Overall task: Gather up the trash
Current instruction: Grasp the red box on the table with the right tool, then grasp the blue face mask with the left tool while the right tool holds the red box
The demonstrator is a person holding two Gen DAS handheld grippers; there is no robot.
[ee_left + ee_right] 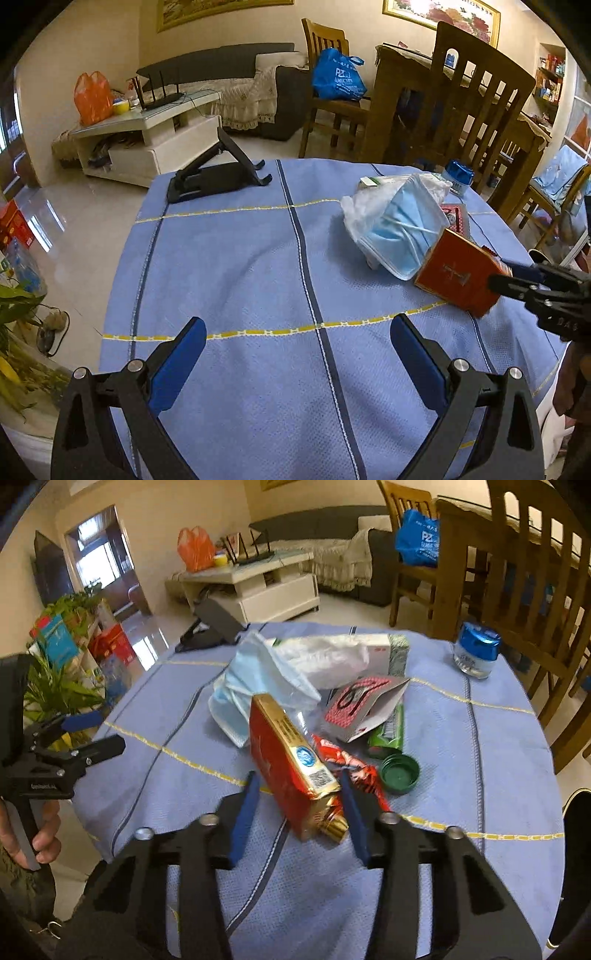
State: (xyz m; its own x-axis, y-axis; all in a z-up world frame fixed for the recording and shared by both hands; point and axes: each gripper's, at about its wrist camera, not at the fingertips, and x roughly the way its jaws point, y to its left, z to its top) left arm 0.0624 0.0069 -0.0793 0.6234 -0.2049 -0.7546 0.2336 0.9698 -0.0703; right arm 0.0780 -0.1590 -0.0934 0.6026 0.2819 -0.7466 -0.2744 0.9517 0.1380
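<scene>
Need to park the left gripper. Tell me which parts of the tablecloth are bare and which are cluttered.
Bare: the wide stretch of blue tablecloth between the phone stand at the far edge and the open left gripper near you. Also bare cloth between the blue-capped jar and green cap. Crowded: the pile of face mask, red box and wrappers by the right gripper.

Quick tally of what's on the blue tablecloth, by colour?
Red: 3, the carton, wrapper, patterned packet
Green: 2, cap, packet
Blue: 2, mask, bottle
White: 1, tissue pack
Black: 1, stand
Total: 9
</scene>
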